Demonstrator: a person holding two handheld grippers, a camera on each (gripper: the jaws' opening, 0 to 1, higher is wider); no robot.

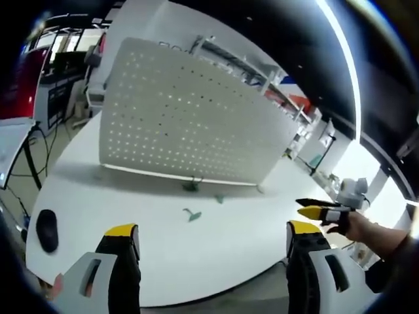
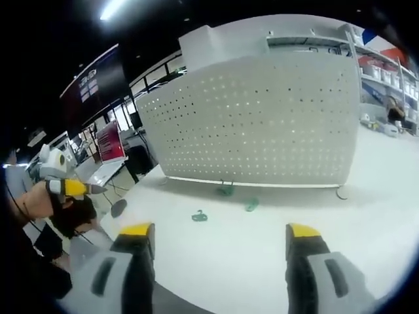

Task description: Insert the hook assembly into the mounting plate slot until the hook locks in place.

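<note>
A white perforated mounting plate stands upright at the back of the white table; in the right gripper view the plate faces me too. Three small green hook pieces lie before it: one nearest me, two by the plate's foot, also seen as hooks. My left gripper is open and holds nothing, well short of the hooks. My right gripper is open too and holds nothing. The right gripper's yellow tips enter the left view from the right.
A black mouse-like object lies at the table's left edge. Shelving stands behind the plate. A laptop and desks sit at the left of the right gripper view, where the left gripper and a hand appear.
</note>
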